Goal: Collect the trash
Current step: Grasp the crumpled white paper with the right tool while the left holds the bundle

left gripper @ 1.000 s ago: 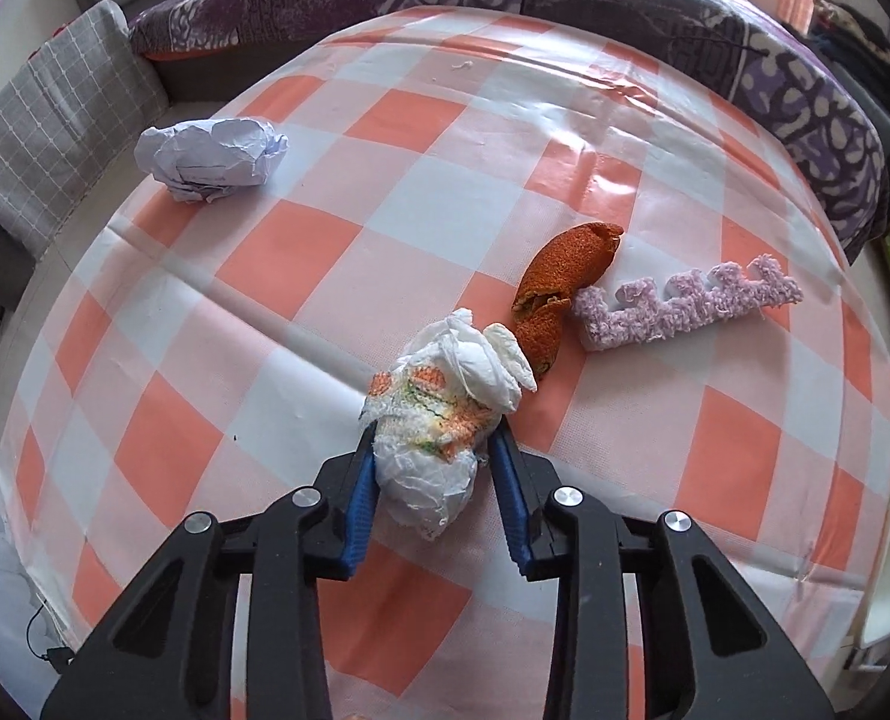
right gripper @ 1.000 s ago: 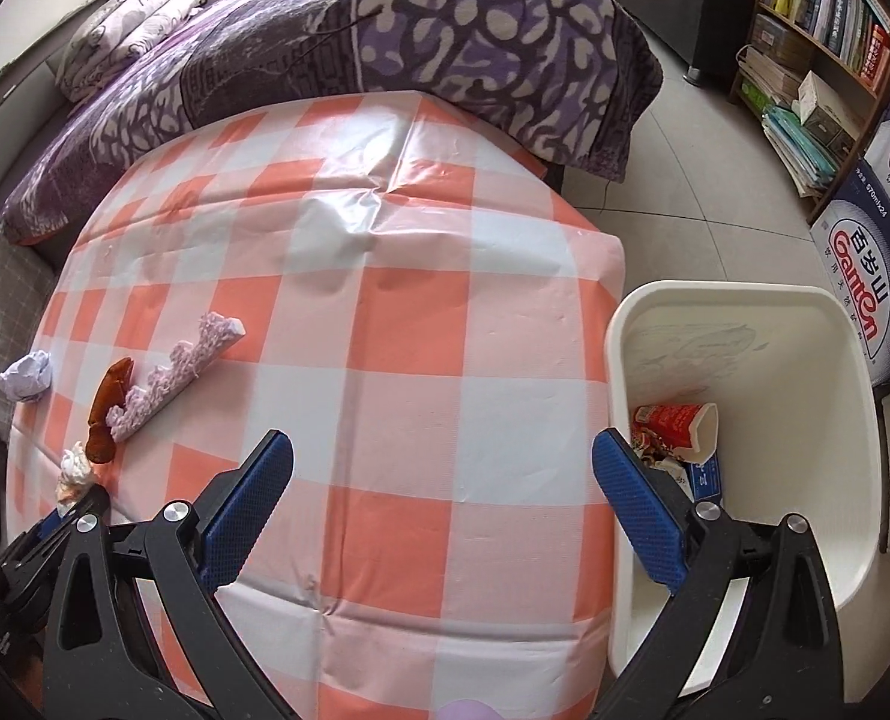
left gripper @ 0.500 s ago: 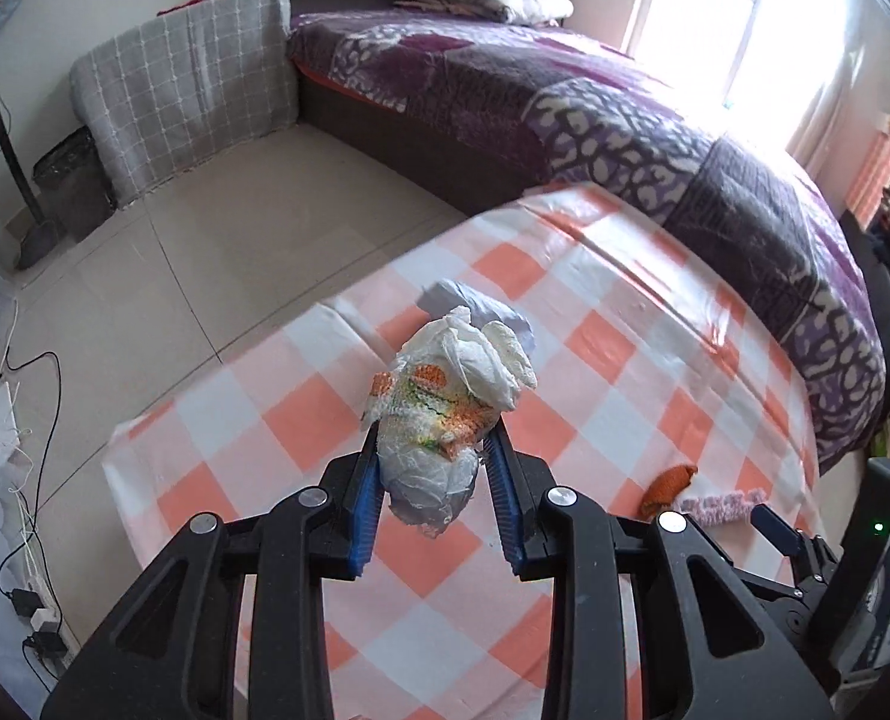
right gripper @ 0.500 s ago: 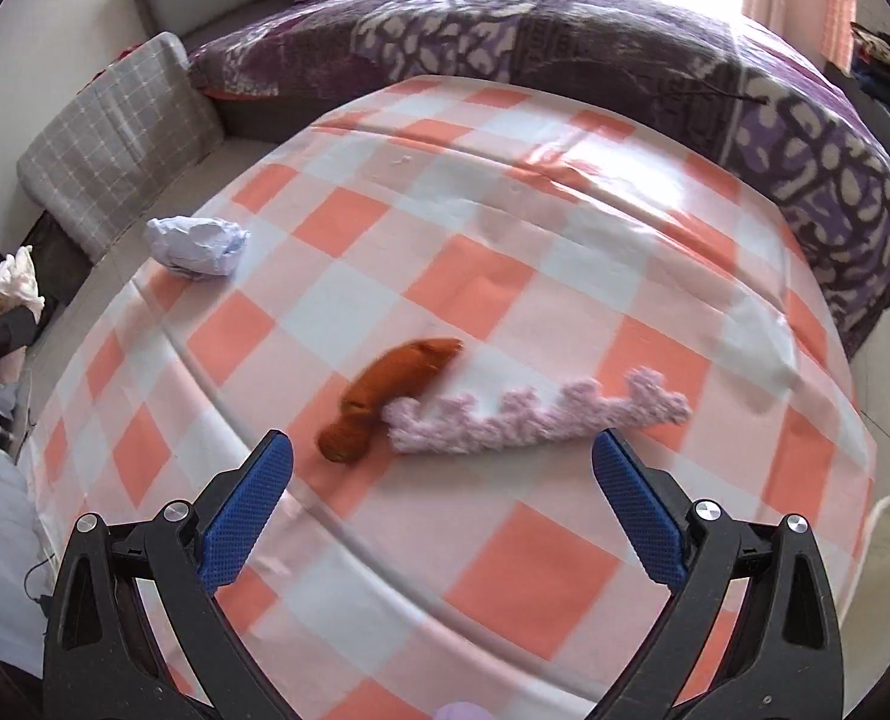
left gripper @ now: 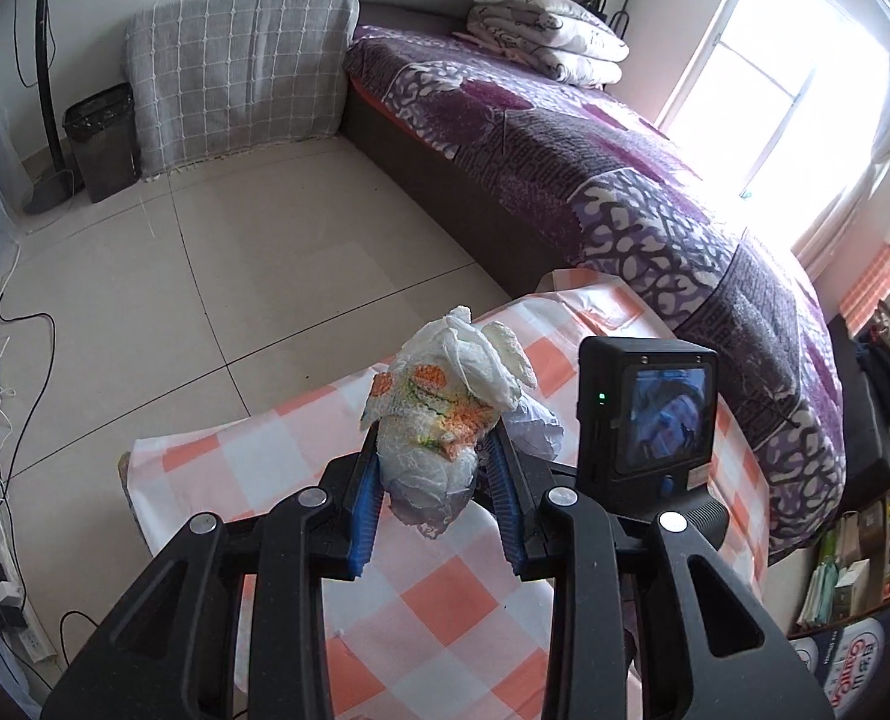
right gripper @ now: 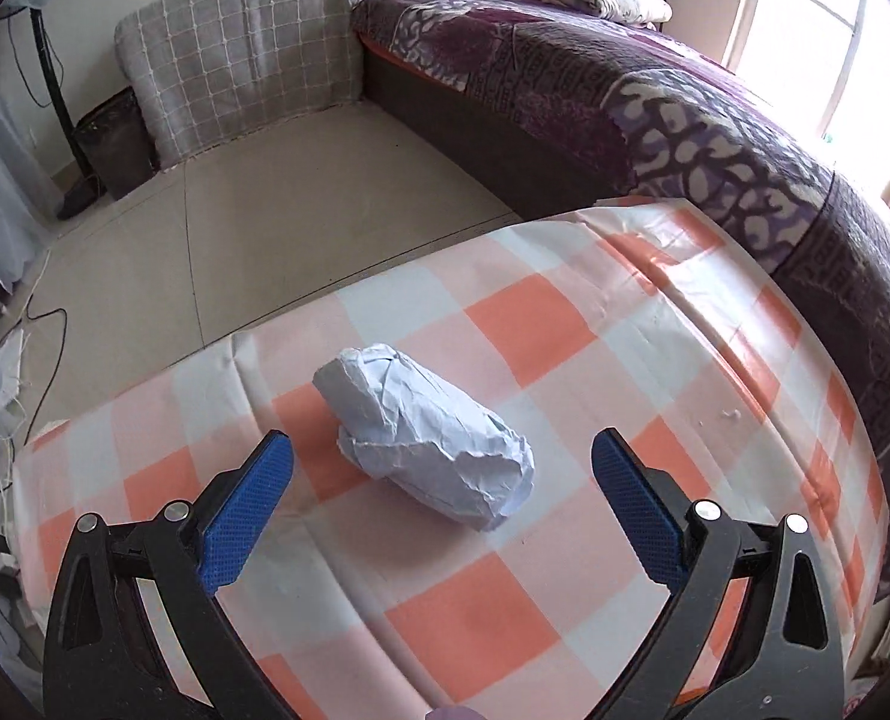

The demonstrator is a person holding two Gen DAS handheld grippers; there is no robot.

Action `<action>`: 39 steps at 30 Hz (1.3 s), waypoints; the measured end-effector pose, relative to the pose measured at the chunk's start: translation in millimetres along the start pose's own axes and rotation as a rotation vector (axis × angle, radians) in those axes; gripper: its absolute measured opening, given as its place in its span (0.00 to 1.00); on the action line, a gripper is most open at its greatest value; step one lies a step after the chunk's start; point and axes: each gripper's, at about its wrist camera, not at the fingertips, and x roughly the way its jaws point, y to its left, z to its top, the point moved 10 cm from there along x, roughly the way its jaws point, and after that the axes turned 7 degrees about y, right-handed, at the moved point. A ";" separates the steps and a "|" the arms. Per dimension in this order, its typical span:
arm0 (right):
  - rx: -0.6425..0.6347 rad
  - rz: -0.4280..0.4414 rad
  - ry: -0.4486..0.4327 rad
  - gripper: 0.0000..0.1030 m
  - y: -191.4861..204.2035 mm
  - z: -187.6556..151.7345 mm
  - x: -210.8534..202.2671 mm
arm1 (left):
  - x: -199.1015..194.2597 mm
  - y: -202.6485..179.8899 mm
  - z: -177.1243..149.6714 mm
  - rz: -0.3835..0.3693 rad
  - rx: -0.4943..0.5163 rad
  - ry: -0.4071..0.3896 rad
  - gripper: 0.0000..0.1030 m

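Left tongs (left gripper: 432, 498) clamped on a crumpled wad of white wrapper (left gripper: 438, 420) with orange and green print, blue ribbed pads (left gripper: 365, 507) pressing both flanks, wad jutting toward 12 o'clock past the tips and held up off the bench (left gripper: 445, 600). Thin, crinkly film, bulbous at the base, ruffled into loose lobes at the top. Just behind it at 2 o'clock, partly hidden, a pale crumpled paper ball (right gripper: 426, 438); at 3 o'clock the black boxy camera (left gripper: 649, 408) of the other tool, small screen lit. Right tongs (right gripper: 441, 510) spread wide, gripping nothing, blue dimpled pads (right gripper: 246, 516) at 9 and 3 o'clock of the paper ball. Ball lying on the bench between and slightly ahead of the tips, touching neither pad: stiff, creased white-blue sheet, squashed into an oblong lump, long axis running 10 to 4 o'clock. Bench covered by glossy, wrinkled orange-and-white checked cloth (right gripper: 535, 330). Beyond, at 12 to 2 o'clock, a bed (right gripper: 655, 90) under a purple patterned quilt; tiled floor (left gripper: 174, 300) at 10 o'clock.
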 end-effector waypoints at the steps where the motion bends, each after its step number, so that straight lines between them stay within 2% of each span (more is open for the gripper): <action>1: -0.011 -0.013 0.016 0.89 2.1 0.6 6.2 | 1.3 2.3 0.8 -0.003 -0.009 0.005 0.32; 2: -0.018 -0.016 0.036 0.85 3.9 -0.6 12.4 | 2.2 5.3 1.4 -0.003 -0.019 0.009 0.32; 4: -0.011 -0.013 0.069 0.57 3.3 -5.5 20.2 | 3.8 10.4 2.8 -0.004 -0.039 0.013 0.32; 7: 0.070 0.032 0.039 0.53 -2.5 -5.4 13.0 | 4.4 17.0 5.0 0.006 -0.059 0.006 0.32; 12: 0.223 0.042 -0.027 0.52 -32.7 -10.8 -11.3 | 1.2 15.8 5.8 0.010 -0.076 -0.011 0.32; 19: 0.316 -0.020 -0.139 0.52 -86.0 -25.8 -67.5 | -5.9 -10.1 1.1 0.015 -0.043 -0.051 0.32; 24: 0.386 -0.086 -0.202 0.52 -126.6 -48.5 -108.8 | -9.2 -40.1 -7.5 0.001 -0.011 -0.076 0.32; 32: 0.527 -0.138 -0.215 0.53 -177.5 -97.2 -148.3 | -10.3 -91.0 -30.8 0.001 0.075 -0.095 0.32; 39: 0.677 -0.166 -0.182 0.53 -218.5 -163.7 -167.5 | -7.2 -125.5 -53.0 -0.008 0.139 -0.082 0.32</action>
